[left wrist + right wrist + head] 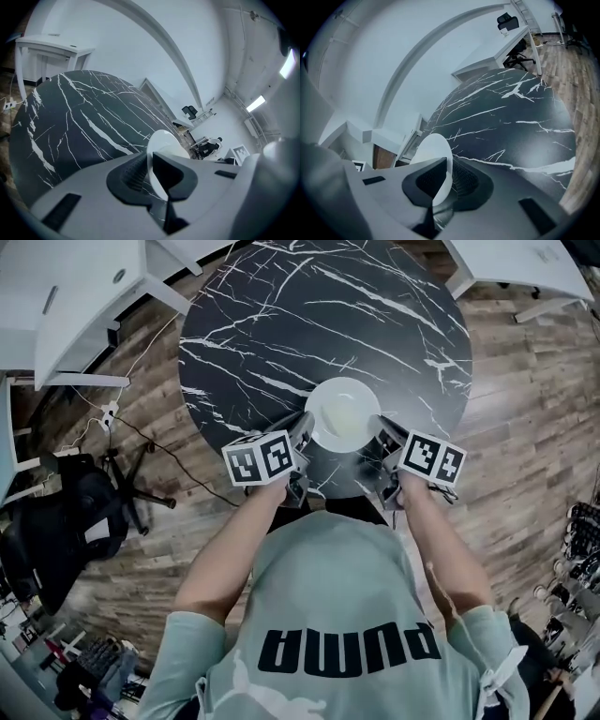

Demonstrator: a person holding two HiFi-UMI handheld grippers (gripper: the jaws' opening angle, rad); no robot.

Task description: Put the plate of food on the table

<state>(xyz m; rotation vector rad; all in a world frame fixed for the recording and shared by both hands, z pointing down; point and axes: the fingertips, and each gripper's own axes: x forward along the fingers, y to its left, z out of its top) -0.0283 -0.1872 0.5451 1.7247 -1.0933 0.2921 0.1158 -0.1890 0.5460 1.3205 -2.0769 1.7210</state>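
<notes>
Near the middle of the head view, the white plate (342, 413) lies over the near edge of the marble counter (281, 324), its rim clenched on opposite sides by the jaws of the left gripper (303, 432) and right gripper (382, 435), so an uneven release could tip it off.

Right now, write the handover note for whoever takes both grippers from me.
Left gripper: shut on the plate's left rim.
Right gripper: shut on the plate's right rim.
Plate: white, level between the two grippers, over the near edge of the round black marble table. Its contents are too pale to make out.
Done: plate brought to the table, gripped on both sides.
Unclear: whether its base already touches the tabletop.
Left: lower it until it rests flat, probably a bit further in from the edge, then open both grippers and draw them back.
</notes>
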